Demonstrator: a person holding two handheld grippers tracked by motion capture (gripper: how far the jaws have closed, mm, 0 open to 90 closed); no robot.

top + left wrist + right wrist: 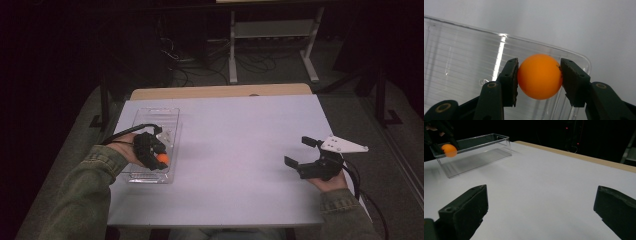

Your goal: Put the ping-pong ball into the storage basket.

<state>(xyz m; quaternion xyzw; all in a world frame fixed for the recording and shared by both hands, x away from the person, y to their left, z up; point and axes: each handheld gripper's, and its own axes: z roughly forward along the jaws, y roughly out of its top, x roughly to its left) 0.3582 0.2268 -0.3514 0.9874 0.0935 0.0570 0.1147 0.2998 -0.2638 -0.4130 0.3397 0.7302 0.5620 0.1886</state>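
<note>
An orange ball [539,76] sits pinched between the two black jaws of my left gripper [539,78]. That gripper [161,159] hangs over the near end of a clear plastic box [152,120] at the table's left; the ball [162,158] shows as an orange spot at its tip. From the right gripper view the ball [449,150] is level with the box rim [474,144]. My right gripper [301,151] rests open near the table's right edge, its jaws [541,212] wide apart over bare tabletop.
The white tabletop [235,145] spreads between the two hands. A strip of wood [220,91] runs along the far edge. Beyond it on the dark floor stand a white desk frame [270,40] and tangled cables [200,62].
</note>
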